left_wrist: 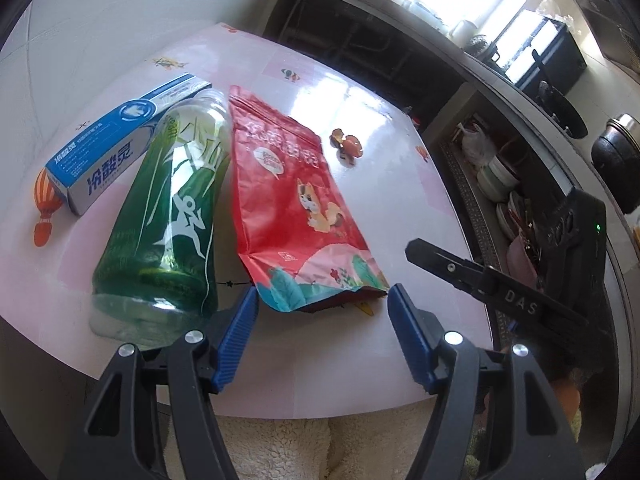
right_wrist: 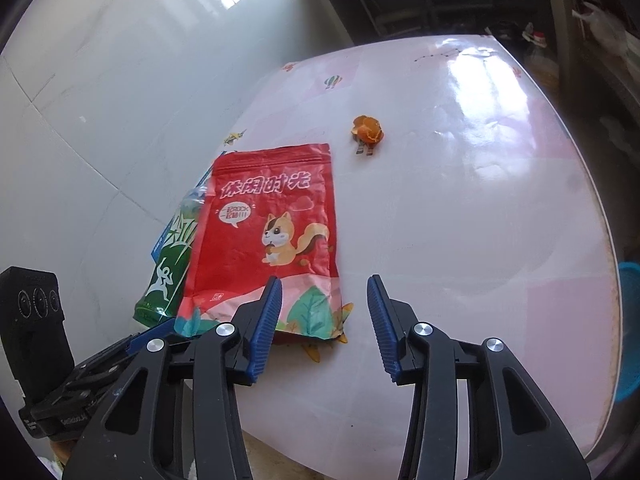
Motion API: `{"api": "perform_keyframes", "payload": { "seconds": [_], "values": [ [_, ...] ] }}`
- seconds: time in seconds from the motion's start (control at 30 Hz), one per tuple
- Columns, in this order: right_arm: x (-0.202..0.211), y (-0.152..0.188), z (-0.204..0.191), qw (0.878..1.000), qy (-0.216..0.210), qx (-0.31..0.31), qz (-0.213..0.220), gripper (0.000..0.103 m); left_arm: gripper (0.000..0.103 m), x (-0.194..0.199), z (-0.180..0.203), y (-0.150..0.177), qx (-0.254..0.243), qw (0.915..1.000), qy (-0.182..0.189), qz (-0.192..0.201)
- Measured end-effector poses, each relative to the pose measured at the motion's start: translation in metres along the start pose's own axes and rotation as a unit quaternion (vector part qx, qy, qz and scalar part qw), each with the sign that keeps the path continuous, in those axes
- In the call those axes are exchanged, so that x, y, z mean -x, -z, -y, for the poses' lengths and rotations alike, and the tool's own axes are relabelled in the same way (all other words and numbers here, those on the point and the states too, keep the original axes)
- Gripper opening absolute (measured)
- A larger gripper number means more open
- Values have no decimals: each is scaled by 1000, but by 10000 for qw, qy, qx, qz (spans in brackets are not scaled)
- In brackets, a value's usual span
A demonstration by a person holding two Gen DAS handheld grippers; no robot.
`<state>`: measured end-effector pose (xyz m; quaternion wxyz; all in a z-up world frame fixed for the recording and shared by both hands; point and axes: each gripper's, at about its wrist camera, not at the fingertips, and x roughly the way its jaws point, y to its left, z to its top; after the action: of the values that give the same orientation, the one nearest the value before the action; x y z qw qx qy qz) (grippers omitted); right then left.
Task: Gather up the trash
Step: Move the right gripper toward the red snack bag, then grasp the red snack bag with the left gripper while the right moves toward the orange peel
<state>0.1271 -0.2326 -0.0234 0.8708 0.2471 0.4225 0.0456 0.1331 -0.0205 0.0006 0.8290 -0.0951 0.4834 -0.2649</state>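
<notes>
A red snack bag point(left_wrist: 294, 204) with a squirrel picture lies flat on the pink table point(left_wrist: 392, 152). It also shows in the right wrist view point(right_wrist: 268, 236). A green plastic bottle point(left_wrist: 172, 208) lies on its side left of the bag, and a blue-white toothpaste box point(left_wrist: 116, 140) lies beyond it. An orange peel point(left_wrist: 347, 143) sits past the bag; it also shows in the right wrist view point(right_wrist: 368, 129). My left gripper point(left_wrist: 322, 304) is open, just short of the bag's near edge. My right gripper point(right_wrist: 325, 292) is open above the bag's near right corner.
The right gripper's body point(left_wrist: 500, 280) shows at the right of the left wrist view. Dark shelves point(left_wrist: 400, 40) with bowls and bags stand beyond the table's far edge. A blue basket point(right_wrist: 628, 320) sits off the table's right side. White floor tiles point(right_wrist: 100, 100) lie left.
</notes>
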Motion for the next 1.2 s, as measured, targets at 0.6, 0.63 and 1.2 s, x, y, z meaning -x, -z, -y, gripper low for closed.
{"api": "perform_keyframes", "payload": {
  "seconds": [0.6,0.63,1.2],
  "values": [
    [-15,6,13,9997,-156,-126,-127,28,56,-17,-7,-12,666,9969,-225,344],
    [-16,4,12,9998,-130,-79,-105,27,56,-17,-7,-11,622,9971,-286,337],
    [-59,-2,-3,9960,163,692,-534,8,66,-48,-30,-17,1146,9934,40,-60]
  ]
}}
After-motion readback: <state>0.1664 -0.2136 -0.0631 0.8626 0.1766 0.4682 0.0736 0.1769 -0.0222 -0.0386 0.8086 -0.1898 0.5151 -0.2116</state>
